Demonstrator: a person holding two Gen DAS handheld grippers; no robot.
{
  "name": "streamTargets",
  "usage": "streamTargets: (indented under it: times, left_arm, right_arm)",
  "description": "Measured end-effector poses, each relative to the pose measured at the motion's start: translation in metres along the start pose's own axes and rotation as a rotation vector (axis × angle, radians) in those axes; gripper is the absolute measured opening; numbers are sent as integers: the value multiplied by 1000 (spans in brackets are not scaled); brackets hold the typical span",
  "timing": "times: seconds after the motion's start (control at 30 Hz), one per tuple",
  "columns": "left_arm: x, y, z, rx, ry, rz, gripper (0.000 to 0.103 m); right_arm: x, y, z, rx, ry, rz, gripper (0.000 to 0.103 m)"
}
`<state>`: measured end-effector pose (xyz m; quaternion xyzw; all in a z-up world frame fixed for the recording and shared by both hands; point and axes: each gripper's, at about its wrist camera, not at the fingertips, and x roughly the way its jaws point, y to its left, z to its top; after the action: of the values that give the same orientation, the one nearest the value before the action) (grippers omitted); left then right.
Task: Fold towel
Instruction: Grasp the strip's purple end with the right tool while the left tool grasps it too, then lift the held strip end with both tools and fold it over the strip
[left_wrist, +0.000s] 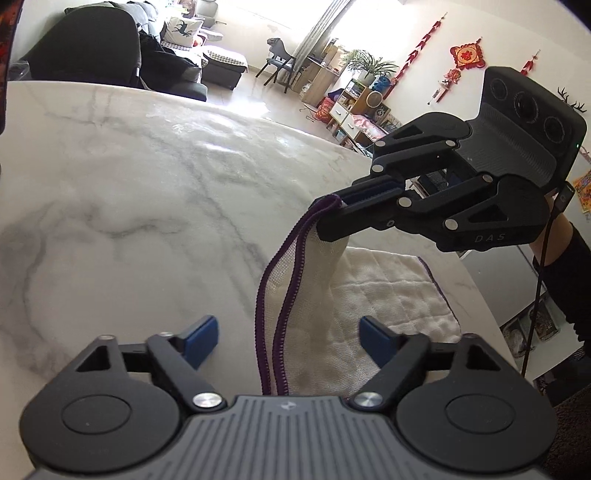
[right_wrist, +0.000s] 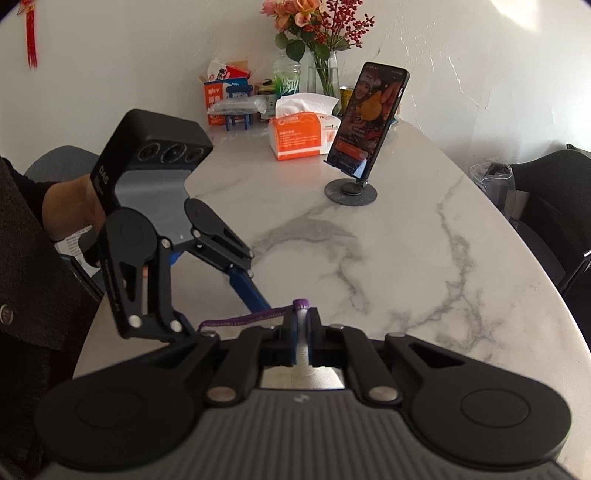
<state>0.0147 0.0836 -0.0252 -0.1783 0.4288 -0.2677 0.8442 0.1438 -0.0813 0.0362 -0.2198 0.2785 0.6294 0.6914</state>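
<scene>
My left gripper (left_wrist: 284, 341) is gaping around the towel's (left_wrist: 388, 295) near edge; my right gripper (left_wrist: 334, 206) is pinching a far corner, lifting. Folding is barely starting.

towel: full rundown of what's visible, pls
The towel is white, gauzy, quilted-looking cloth with a purple stitched edge. Most of it lies flat on the white marble table. One corner is lifted off the surface, pinched in the shut right tool, so the cloth drapes down from it in a loose fold. The purple hem runs between the left tool's blue pads, which stand apart and do not press it. Nothing else touches it.
</scene>
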Motion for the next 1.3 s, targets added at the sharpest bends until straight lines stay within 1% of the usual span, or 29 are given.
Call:
streamTargets:
  times: [0.03, 0.07, 0.17, 0.2, 0.27, 0.3, 0.43, 0.5, 0.6, 0.73, 0.83, 0.9, 0.97, 1.07, 1.17, 1.23, 1.27, 1.3]
  left_arm:
    - [6, 4, 4, -10, 5, -9, 16]
    - [10, 6, 3, -13, 5, -6, 15]
    - [8, 1, 0, -12, -32, 30, 15]
    - [6, -2, 1, -5, -50, 46, 15]
    - [3, -11, 2, 32, -65, 71, 15]
    - [2, -19, 2, 61, -72, 85, 15]
    - [3, -36, -1, 118, -99, 98, 15]
    - [3, -44, -5, 143, -111, 94, 15]
    - [7, -54, -10, 173, -111, 69, 17]
    - [25, -73, -10, 232, -118, 63, 20]
    - [36, -85, -11, 261, -154, 65, 25]
    - [40, -92, -13, 280, -182, 59, 32]
    - [42, -95, -12, 286, -185, 37, 37]
    - [50, -99, -11, 285, -165, 18, 37]
    - [57, -106, -14, 306, -155, 18, 40]
    - [61, -111, -15, 329, -155, 20, 45]
    - [62, -114, -17, 347, -156, 21, 51]
    - [63, -116, -18, 360, -157, 16, 56]
  right_arm:
    - [0, 0, 0, 9, 2, -4, 9]
    - [-1, 1, 0, 18, 4, -8, 12]
    - [1, 2, 2, 85, 43, -55, 31]
    - [1, 2, 2, 108, 57, -71, 35]
    - [0, 3, 3, 169, 91, -99, 38]
    - [-1, 4, 3, 201, 99, -107, 39]
    - [-4, -3, -5, 440, 126, -99, 39]
    - [-5, -8, -12, 555, 124, -82, 39]
    - [-9, -10, -20, 675, 121, -87, 39]
    - [-16, -7, -28, 778, 128, -106, 39]
    - [-24, -4, -33, 823, 122, -139, 44]
    - [-32, 0, -36, 835, 118, -165, 47]
    - [-36, -1, -43, 868, 117, -173, 47]
    - [-42, -3, -58, 938, 113, -180, 48]
    - [-45, -5, -71, 990, 101, -186, 48]
    - [-49, -5, -78, 1022, 88, -191, 47]
    - [-49, -6, -80, 1030, 84, -193, 47]
    - [-50, -6, -82, 1041, 80, -194, 47]
